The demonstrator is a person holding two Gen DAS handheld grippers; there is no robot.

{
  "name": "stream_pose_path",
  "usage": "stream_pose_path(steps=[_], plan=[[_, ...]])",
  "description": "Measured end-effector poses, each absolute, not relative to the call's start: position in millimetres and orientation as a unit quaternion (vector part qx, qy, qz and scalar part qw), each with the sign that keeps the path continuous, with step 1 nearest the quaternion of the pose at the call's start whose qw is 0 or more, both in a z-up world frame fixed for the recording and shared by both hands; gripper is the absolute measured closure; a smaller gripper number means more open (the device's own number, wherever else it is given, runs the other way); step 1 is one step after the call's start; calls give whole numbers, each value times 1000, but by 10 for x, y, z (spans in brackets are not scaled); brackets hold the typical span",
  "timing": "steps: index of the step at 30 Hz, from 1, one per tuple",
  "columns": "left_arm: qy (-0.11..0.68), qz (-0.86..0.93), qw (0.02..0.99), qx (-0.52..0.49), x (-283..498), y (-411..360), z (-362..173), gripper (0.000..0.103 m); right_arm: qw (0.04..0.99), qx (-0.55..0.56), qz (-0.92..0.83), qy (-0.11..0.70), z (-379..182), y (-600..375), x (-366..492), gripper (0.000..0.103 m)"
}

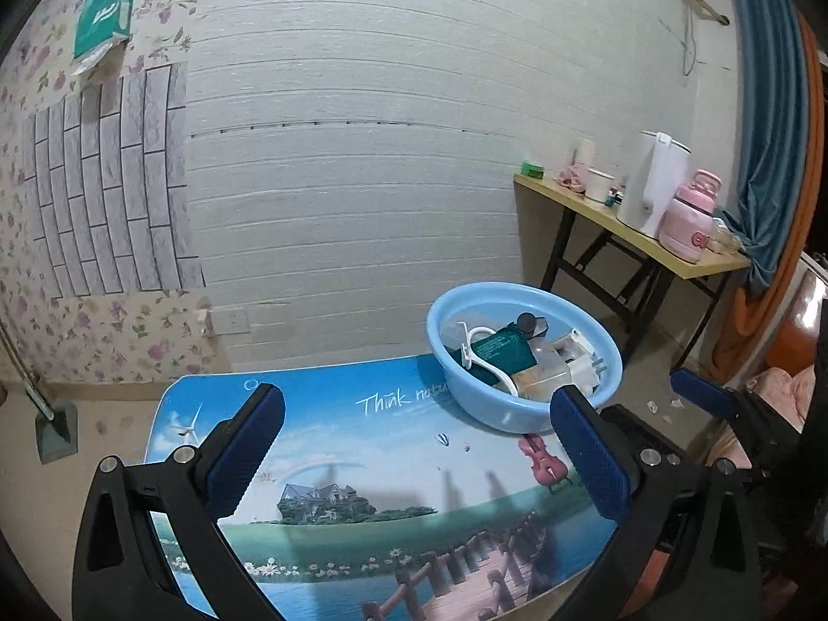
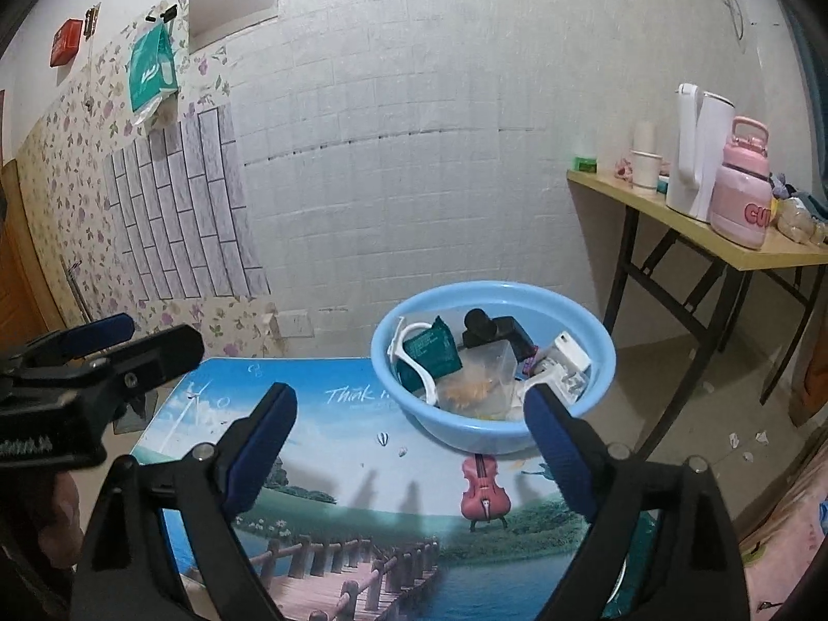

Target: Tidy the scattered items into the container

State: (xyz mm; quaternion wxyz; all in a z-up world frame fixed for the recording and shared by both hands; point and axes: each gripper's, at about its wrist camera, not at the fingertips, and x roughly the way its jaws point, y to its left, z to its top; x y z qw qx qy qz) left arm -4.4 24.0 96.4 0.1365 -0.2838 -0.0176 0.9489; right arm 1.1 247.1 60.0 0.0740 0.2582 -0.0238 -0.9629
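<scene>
A: Your bench [image 2: 331, 445] shows no loose item in either view; everything visible already lies in the blue basin [image 2: 393, 362] at its far right corner.

B: So you look to be at the closing step?

A: I judge so. Your left claw [image 1: 416, 416] and right claw [image 2: 409, 422] both gape wide, holding nothing. Next, check the bench parts hidden behind the claws before withdrawing.
</scene>
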Motion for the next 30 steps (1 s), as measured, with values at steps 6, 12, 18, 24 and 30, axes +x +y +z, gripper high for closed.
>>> stream_pose_path(steps=[6,12,18,24,30], plan=[[1,954,126,-271,48,184,974,0,59,222,-972,-56,581,2516,46,0],[19,959,115,-259,112,167,972,0,44,254,-966,-16,529,2396,-25,0],[-1,957,103,-270,115,78,943,0,42,270,-962,-24,497,2414,-30,0],[-17,952,113,-283,128,7,925,0,46,275,-960,-34,493,2410,-32,0],[-12,948,96,-303,130,24,892,0,57,287,-956,-28,454,2355,-44,0]])
